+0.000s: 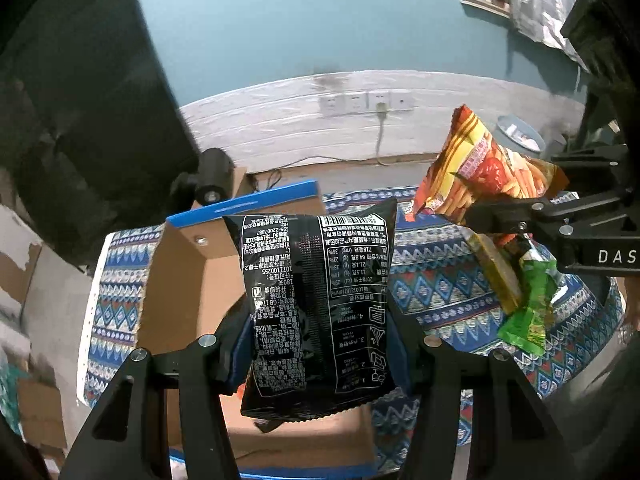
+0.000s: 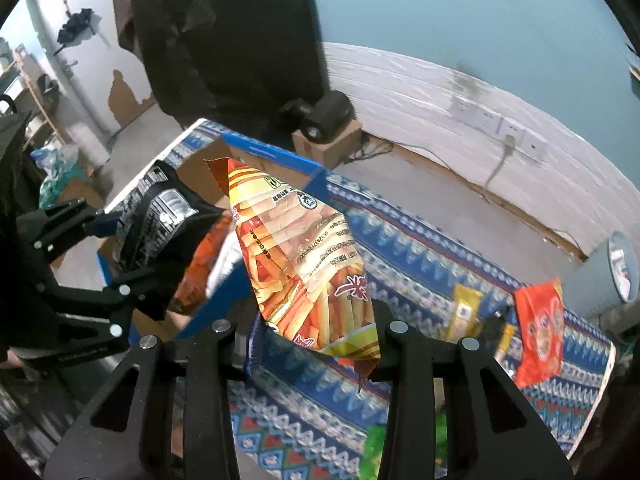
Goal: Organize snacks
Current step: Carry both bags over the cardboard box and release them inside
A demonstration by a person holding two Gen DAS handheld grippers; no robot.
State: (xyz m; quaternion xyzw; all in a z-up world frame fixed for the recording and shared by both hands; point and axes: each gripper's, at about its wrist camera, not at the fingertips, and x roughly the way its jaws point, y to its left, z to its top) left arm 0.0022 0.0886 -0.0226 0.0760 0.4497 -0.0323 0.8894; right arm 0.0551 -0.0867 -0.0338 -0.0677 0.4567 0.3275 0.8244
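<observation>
My left gripper (image 1: 320, 344) is shut on a black snack bag (image 1: 320, 304) with white print and holds it above an open cardboard box (image 1: 188, 280) with blue edges. My right gripper (image 2: 316, 332) is shut on an orange-yellow bag of fries-shaped snacks (image 2: 304, 264), held in the air to the right of the box (image 2: 276, 156). In the left wrist view the right gripper (image 1: 504, 216) shows at the right with its bag (image 1: 484, 172). In the right wrist view the left gripper (image 2: 132, 264) shows at the left with the black bag (image 2: 160, 216).
A patterned blue cloth (image 1: 440, 288) covers the table. On it lie a yellow packet (image 1: 496, 272) and a green packet (image 1: 532, 304). The right wrist view shows a red-orange bag (image 2: 540, 328) and a yellow packet (image 2: 464, 312) on the cloth (image 2: 400, 248). A grey bin (image 2: 616, 268) stands beyond.
</observation>
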